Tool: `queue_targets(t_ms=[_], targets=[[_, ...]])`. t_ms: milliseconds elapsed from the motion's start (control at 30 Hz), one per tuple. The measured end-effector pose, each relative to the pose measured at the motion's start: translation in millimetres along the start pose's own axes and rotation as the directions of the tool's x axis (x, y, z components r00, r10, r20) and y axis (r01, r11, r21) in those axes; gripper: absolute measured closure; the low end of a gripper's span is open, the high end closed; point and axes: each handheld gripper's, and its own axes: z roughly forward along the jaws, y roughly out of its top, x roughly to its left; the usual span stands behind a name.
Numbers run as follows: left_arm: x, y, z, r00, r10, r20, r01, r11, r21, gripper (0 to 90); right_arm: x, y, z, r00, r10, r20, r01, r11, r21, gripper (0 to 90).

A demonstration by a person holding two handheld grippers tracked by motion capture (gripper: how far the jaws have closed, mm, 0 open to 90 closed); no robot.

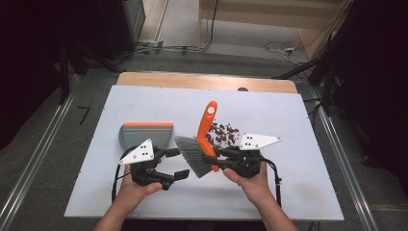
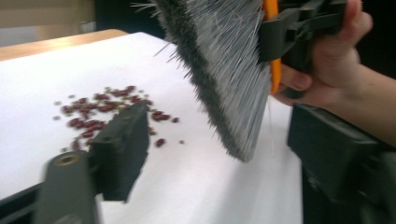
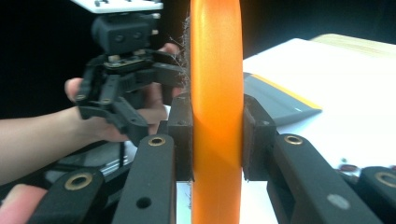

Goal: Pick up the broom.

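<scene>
A brush with an orange handle and grey bristles is held tilted over the white table, handle pointing away. My right gripper is shut on the handle just above the bristles, a jaw pressed on each side. Dark red beans lie scattered right of the brush, also beans. A grey dustpan with an orange lip lies flat to the left. My left gripper is open beside the bristles, with nothing between its jaws.
The white board covers a wooden table whose far edge shows. Metal rails run along the floor on both sides, and cables lie on the floor beyond the table.
</scene>
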Motion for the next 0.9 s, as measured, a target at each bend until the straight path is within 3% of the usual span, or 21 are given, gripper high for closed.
queue_targets(t_ms=[233, 500, 767, 900], targets=[[1.9, -0.9, -5.5, 0.9961, -0.009, -0.087, 0.009, 1.0000, 0.002, 2.3, -6.7, -0.4, -5.5, 0.9931, 0.017, 0.117, -0.019, 1.000, 0.017, 68.9], [6.5, -1.1, -16.3, 0.9911, -0.019, -0.132, 0.017, 0.9997, -0.016, 0.0, -15.1, -1.0, -11.3, 0.9699, 0.025, 0.242, -0.038, 0.998, 0.049, 68.9], [7.1, -2.2, -24.3, 0.9845, -0.011, -0.175, 0.008, 0.9998, -0.018, 0.0, -23.8, -1.6, -17.4, 0.9578, 0.030, 0.286, -0.047, 0.997, 0.055, 68.9], [7.8, -2.6, -28.3, 0.9806, -0.005, -0.196, 0.001, 0.9998, -0.020, 0.0, -28.8, -2.6, -19.7, 0.9470, 0.035, 0.319, -0.058, 0.996, 0.064, 68.9]])
